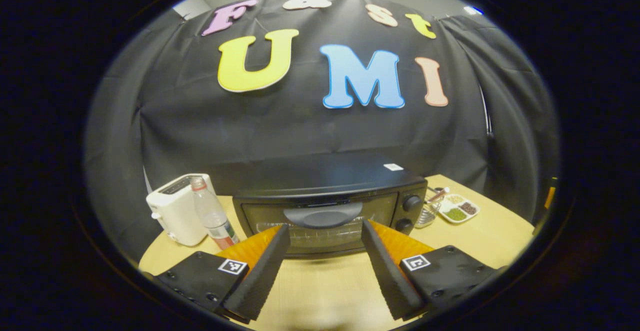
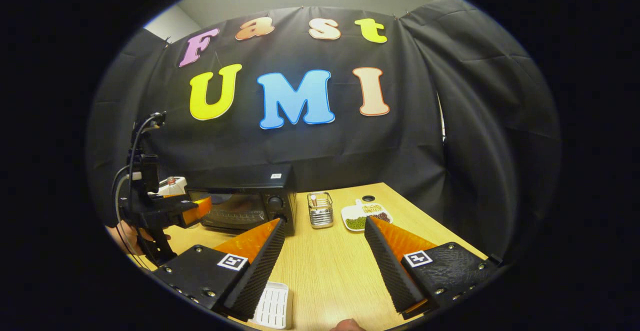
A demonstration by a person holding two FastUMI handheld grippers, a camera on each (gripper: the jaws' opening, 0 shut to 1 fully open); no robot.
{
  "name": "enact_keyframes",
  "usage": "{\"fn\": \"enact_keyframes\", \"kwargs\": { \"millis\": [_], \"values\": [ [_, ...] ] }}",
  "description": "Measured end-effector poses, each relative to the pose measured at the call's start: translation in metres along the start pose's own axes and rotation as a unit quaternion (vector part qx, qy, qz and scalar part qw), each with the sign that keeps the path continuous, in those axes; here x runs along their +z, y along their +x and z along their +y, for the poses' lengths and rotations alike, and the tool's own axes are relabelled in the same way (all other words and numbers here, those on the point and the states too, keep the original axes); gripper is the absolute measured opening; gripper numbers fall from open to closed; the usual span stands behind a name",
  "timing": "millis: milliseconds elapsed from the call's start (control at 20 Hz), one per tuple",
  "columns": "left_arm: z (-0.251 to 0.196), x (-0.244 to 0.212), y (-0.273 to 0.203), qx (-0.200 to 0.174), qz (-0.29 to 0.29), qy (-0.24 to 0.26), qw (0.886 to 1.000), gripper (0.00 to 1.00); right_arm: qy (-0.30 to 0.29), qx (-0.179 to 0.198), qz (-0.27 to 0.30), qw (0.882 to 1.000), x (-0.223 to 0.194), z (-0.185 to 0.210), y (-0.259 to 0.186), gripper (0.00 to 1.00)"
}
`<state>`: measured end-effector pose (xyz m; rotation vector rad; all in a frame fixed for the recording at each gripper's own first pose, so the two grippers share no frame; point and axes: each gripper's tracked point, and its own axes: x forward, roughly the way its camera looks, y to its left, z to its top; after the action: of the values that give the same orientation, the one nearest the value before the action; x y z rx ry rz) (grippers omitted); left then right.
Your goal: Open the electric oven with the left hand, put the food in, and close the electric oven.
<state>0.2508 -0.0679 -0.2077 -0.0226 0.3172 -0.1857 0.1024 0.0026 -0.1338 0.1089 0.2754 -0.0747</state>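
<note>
Left gripper view:
- Left gripper (image 1: 325, 231): spread wide, gripping nothing, hovering over the table (image 1: 325, 291) and facing the oven door head-on.
- Electric oven (image 1: 327, 206): sitting at mid-table just beyond the fingertips, door shut, handle (image 1: 324, 215) lying between the two fingers, two knobs (image 1: 411, 202) at its right.
- Toaster (image 1: 175, 211): standing left of the oven, with a clear bottle (image 1: 212, 216) just beside it.
- Wire basket (image 1: 427, 213): standing right of the oven, holding thin sticks, too small to tell further.
- Divided plate (image 1: 457, 208): lying farther right, carrying green, dark and pale grains in separate compartments.

Right gripper view:
- Right gripper (image 2: 325, 231): spread wide, gripping nothing, hovering above bare table.
- White slotted tray (image 2: 272, 305): lying near, under the left finger; contents hidden.
- Oven: sitting far left, the left gripper hanging before its door, a hand (image 2: 125, 238) gripping it.
- Basket and divided plate: sitting far, to the right of the oven, between the fingers.
- Food for the oven: cannot tell where.
</note>
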Motion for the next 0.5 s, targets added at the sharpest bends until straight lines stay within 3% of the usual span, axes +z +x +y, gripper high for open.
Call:
{"fn": "enact_keyframes", "kwargs": {
  "millis": [200,250,450,500],
  "values": [
    [-0.005,0.026,-0.022,0.009,-0.040,0.002,0.999,0.91,0.005,0.024,-0.027,0.999,0.020,-0.004,-0.007,0.98],
    [-0.006,0.032,-0.029,0.014,-0.050,0.003,0.999,1.00,0.002,0.032,-0.031,0.999,0.021,-0.004,-0.010,0.98],
    [-0.010,0.049,-0.059,0.035,-0.076,-0.001,0.996,0.94,-0.013,0.059,-0.044,0.997,0.028,-0.012,-0.032,0.98],
    [-0.010,0.053,-0.068,0.044,-0.085,0.000,0.995,0.96,-0.015,0.065,-0.048,0.997,0.030,-0.014,-0.040,0.98]
  ]
}}
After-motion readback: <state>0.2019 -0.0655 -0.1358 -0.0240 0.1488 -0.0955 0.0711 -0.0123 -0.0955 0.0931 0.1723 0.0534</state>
